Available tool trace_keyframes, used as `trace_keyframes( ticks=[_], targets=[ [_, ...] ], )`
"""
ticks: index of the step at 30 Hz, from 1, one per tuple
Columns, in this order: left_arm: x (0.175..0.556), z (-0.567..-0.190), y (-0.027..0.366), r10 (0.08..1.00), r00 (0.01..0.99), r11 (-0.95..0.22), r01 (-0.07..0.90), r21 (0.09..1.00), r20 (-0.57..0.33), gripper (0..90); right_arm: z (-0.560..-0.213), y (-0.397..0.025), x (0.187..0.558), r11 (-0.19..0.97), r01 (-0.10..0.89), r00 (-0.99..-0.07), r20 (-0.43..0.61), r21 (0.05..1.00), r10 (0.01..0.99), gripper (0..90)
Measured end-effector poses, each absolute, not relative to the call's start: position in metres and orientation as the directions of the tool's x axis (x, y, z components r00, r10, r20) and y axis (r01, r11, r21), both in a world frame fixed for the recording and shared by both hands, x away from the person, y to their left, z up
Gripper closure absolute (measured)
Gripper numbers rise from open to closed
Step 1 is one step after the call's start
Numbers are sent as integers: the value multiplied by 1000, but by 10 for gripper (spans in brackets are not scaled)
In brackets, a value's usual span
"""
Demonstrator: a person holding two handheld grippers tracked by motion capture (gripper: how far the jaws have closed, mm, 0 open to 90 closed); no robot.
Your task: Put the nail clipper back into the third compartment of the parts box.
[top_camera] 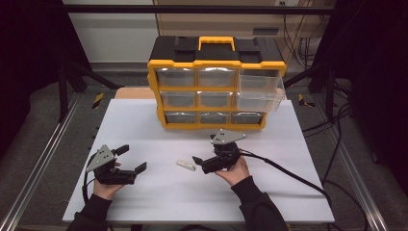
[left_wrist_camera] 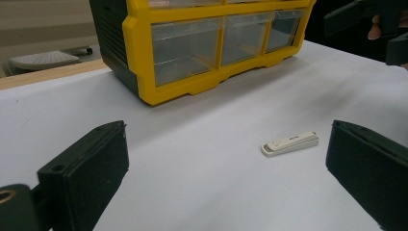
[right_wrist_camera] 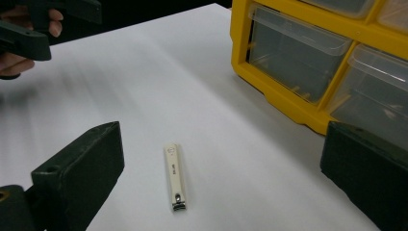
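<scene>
White tabletop (top_camera: 159,192) fills the middle of the high view, with a person's two forearms coming in from the bottom edge. At the left, the left hand (top_camera: 107,186) holds the left gripper (top_camera: 132,159) low over the table, its two black jaws spread wide apart with nothing between them. A dark cable loops from it toward the table's near left edge.

Near the centre of the table lies a small cream nail clipper (top_camera: 185,165), flat on the surface and touching nothing. In the right gripper view it lies lengthwise between the jaws, its metal cutting end nearest the camera. A short line of small print runs along its top lever, too small to read. In the left gripper view the clipper (left_wrist_camera: 290,143) lies just inside the jaw at the right of that view.

Just right of the clipper, the right hand (top_camera: 235,169) holds the right gripper (top_camera: 198,163), which points left toward the clipper. Its jaws are also spread wide, empty, and just short of it. A black cable trails off to the right across the table.

Behind all this, at the far edge, stands a yellow and black drawer cabinet (top_camera: 216,84) with a yellow carry handle and three rows of clear plastic drawers. The top right drawer (top_camera: 260,91) is pulled out. No readable brand name shows on it.
</scene>
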State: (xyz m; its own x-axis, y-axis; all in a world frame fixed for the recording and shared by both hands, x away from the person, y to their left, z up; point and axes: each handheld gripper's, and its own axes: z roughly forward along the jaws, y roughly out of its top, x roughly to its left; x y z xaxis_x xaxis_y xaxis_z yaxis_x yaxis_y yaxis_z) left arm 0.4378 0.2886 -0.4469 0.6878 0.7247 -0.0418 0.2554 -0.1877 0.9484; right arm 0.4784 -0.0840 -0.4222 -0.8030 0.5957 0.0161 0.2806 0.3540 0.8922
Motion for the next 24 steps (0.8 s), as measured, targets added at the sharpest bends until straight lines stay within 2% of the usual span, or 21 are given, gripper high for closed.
trace_keyframes(
  ticks=[15,24],
  targets=[
    [438,-447,288,724,689,-191,257,947,-41,12,-427,-53,487,429,283,-825,-11,858,566,35],
    [438,-447,288,724,689,-190,255,948,-40,12,-446,-35,493,488,312,-840,-4,815,543,69]
  ],
)
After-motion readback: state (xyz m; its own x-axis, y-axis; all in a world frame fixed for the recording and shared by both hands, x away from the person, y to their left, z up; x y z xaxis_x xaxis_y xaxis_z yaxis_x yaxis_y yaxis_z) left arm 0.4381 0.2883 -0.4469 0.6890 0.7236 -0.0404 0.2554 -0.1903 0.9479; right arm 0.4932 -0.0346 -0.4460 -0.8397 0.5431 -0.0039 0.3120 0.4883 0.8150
